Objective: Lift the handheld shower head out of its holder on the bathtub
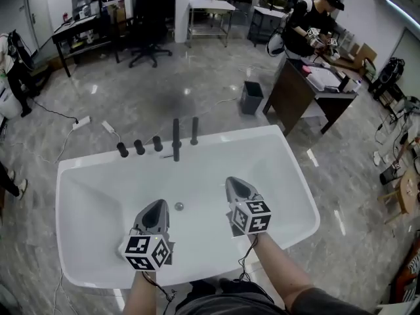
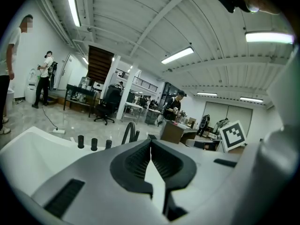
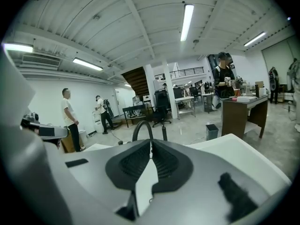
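Note:
The handheld shower head point(image 1: 194, 130) is a slim black stick standing upright in its holder on the far rim of the white bathtub point(image 1: 289, 176). It stands just right of the black arched spout point(image 1: 176, 138) and three black knobs point(image 1: 139, 147). Both grippers hover over the tub's near half, well short of the fixtures. My left gripper point(image 1: 159, 203) is shut with nothing in it, and so is my right gripper point(image 1: 231, 181). In the right gripper view the shower head point(image 3: 164, 133) shows just beyond the shut gripper point(image 3: 150, 142). In the left gripper view the shower head point(image 2: 136, 135) shows above the shut gripper point(image 2: 150, 142).
The tub's drain point(image 1: 178, 206) lies between the grippers. Behind the tub are a dark waste bin point(image 1: 252, 97), a brown desk point(image 1: 298, 94) with a person at it, an office chair point(image 1: 149, 44), and a power strip point(image 1: 82, 120) with cables on the floor.

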The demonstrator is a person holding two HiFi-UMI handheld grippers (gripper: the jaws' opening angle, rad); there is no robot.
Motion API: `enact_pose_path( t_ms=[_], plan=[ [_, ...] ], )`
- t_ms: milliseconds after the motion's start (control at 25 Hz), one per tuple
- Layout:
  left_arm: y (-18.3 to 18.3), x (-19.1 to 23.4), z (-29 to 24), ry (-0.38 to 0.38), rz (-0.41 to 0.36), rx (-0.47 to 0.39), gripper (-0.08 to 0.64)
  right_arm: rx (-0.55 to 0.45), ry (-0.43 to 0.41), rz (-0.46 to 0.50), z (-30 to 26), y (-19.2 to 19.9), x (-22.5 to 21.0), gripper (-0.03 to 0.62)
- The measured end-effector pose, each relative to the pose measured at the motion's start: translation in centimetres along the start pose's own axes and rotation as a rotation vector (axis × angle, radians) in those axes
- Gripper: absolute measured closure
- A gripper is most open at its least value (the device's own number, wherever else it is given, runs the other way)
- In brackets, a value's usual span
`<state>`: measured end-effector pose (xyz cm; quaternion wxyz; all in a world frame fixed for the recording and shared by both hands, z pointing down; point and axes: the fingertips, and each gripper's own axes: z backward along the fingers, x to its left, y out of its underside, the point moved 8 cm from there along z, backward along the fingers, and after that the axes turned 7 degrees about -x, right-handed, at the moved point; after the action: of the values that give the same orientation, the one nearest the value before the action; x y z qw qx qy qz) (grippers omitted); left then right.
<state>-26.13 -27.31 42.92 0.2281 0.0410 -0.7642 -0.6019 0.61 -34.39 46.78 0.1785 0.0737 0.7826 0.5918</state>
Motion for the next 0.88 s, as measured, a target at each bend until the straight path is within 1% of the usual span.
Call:
enact_pose_path(
  t_ms=[120, 320, 480, 640, 720, 880],
  plan=[
    [-0.1, 2.0, -2.0, 0.023, -0.002, 0.01, 0.545, 0.007, 0.022, 0.003, -2.3, 0.0, -0.3, 0.563],
    [-0.3, 4.3, -4.6, 0.027, 0.004, 0.014, 0.545, 0.04, 0.016, 0.023, -5.7, 1.1, -0.6, 0.563],
    [0.2, 4.8, -6.6, 0.009, 0.006, 0.01, 0.545, 0.06, 0.01, 0.028, -8.6, 2.2, -2.0, 0.563],
    [0.8, 4.7, -9.0, -0.03, 0.005, 0.013, 0.545, 0.066, -0.001, -0.008, -11.7, 3.0, -4.1, 0.563],
    [1.2, 4.6, -10.5, -0.05, 0.01, 0.013, 0.545, 0.066, -0.014, -0.016, -13.3, 3.2, -5.1, 0.563],
    [2.0, 4.0, -13.4, -0.075, 0.015, 0.014, 0.545, 0.066, -0.054, -0.002, -16.2, 3.6, -6.8, 0.563]
  ],
)
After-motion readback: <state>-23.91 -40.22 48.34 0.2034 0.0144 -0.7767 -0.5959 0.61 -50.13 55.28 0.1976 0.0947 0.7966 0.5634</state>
